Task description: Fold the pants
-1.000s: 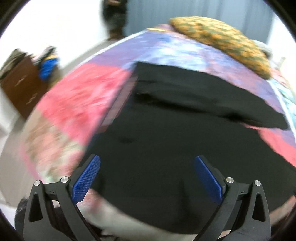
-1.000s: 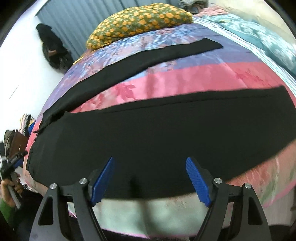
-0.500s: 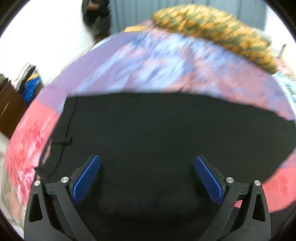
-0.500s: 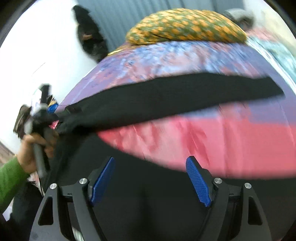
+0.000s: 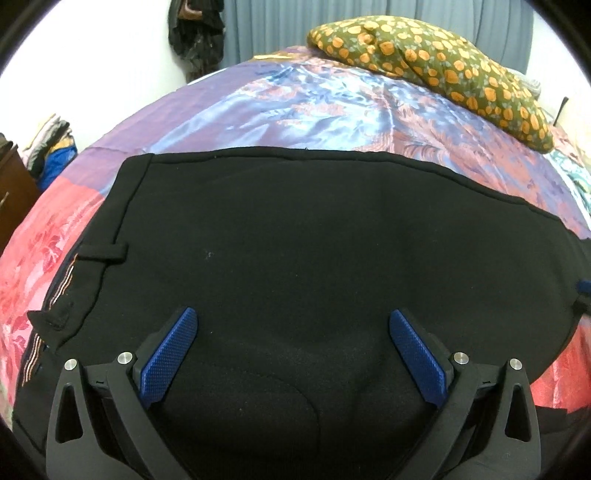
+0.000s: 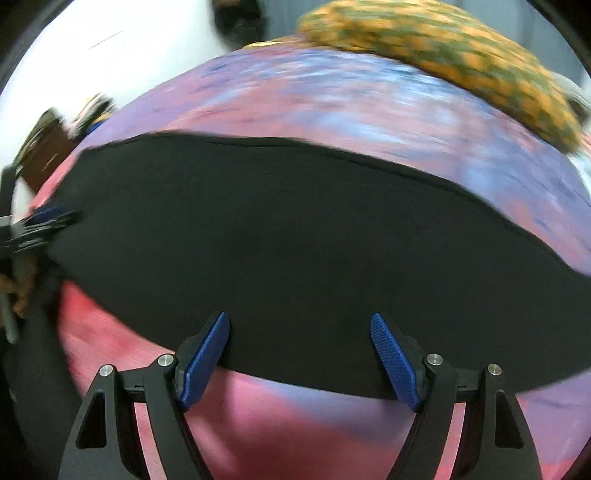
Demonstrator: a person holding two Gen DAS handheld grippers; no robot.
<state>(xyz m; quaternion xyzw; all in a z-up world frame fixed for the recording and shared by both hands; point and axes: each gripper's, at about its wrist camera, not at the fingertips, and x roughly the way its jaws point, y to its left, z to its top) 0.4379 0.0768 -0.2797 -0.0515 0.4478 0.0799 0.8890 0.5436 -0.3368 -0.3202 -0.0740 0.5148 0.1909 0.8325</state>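
Note:
Black pants lie spread on a bed. In the left wrist view I see the waistband with a belt loop at the left and the far leg stretching right. My left gripper is open and empty, low over the seat of the pants. In the right wrist view one black leg runs across the frame. My right gripper is open and empty above that leg's near edge. The left gripper shows blurred at the left edge of the right wrist view.
The bedspread is shiny, with purple, blue and pink patches. A green pillow with orange spots lies at the far end. A brown dresser with piled clothes stands at the left. Dark clothing hangs on the far wall.
Both grippers moved forward over the bed, from its near edge toward the far pant leg. The right wrist view is still blurred by motion. Both stayed open.

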